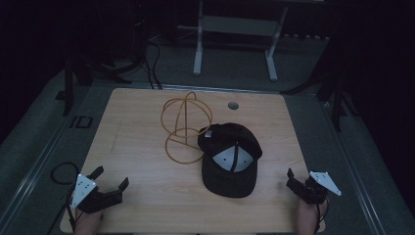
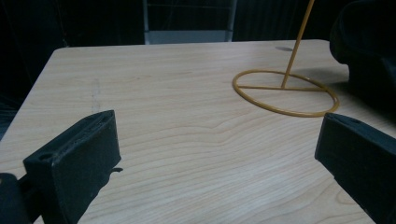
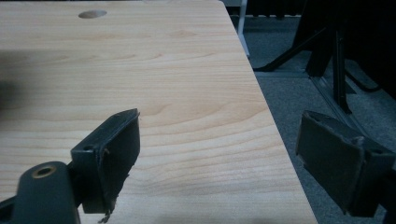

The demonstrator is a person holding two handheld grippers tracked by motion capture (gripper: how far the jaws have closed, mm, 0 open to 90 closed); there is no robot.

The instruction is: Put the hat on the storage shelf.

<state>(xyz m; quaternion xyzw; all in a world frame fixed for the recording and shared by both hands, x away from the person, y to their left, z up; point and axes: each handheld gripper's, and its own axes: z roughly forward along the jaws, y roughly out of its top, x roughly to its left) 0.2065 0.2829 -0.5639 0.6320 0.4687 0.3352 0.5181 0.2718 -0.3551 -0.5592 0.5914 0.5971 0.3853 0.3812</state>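
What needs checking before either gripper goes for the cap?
1. Left gripper open and empty: ok, jaws wide apart in the left gripper view.
2. Right gripper open and empty: ok.
3. Black cap lying free on the table, nothing on top: ok.
4. Gold wire stand upright: ok. Clear of the cap: cannot tell; its base ring meets the cap's edge in the high view.
5. Open tabletop between each gripper and the cap: ok.
6. Right gripper over the table: not ok, one jaw hangs past the right edge.
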